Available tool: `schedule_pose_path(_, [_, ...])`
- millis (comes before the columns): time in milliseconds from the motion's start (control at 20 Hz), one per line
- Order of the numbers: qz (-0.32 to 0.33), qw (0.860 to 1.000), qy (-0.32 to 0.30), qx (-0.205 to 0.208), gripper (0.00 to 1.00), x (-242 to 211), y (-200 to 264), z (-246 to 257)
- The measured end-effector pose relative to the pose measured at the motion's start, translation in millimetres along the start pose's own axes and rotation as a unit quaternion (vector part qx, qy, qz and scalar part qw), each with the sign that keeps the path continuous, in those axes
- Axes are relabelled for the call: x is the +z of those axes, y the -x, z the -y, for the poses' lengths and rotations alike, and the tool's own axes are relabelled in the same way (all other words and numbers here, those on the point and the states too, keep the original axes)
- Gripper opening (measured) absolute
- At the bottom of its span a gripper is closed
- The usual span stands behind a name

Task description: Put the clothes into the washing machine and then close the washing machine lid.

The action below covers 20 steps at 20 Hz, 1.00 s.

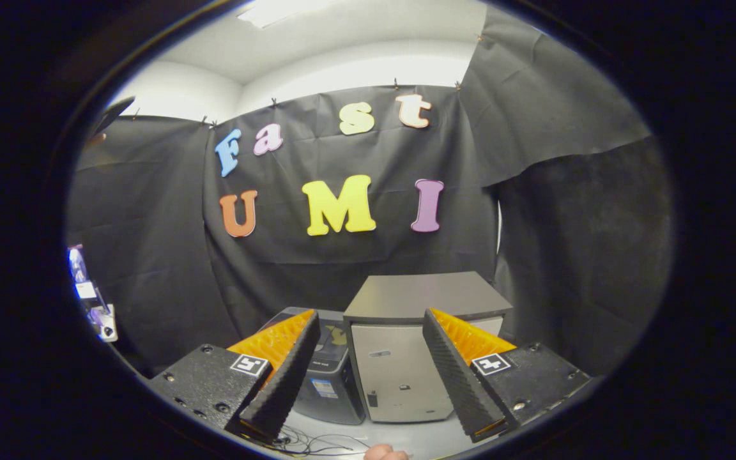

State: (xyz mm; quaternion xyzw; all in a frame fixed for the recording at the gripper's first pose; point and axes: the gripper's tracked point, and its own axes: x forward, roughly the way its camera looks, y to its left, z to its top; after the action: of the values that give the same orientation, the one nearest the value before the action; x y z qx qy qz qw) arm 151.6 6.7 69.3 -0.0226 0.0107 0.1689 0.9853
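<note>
Gripper (pixel 368 322): jaws spread wide, nothing held.
Washing machine (pixel 328 377): small, dark, just ahead of the fingers, partly behind the left one, lid state unclear.
Cabinet (pixel 406 358): grey, just right of the machine.
Cables (pixel 317 442): on the table below.

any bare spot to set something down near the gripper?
Two: the flat top of the silver cabinet, beyond the open, empty gripper, and the pale table strip between the fingers, in front of the cabinet. It is crowded nearer the dark machine, where thin cables lie.
</note>
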Motion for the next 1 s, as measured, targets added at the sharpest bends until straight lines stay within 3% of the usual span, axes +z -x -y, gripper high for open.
schedule_pose_path(1000, [-0.005, 1.000, 0.000, 0.001, 1.00, -7.6, 7.7, -12.4])
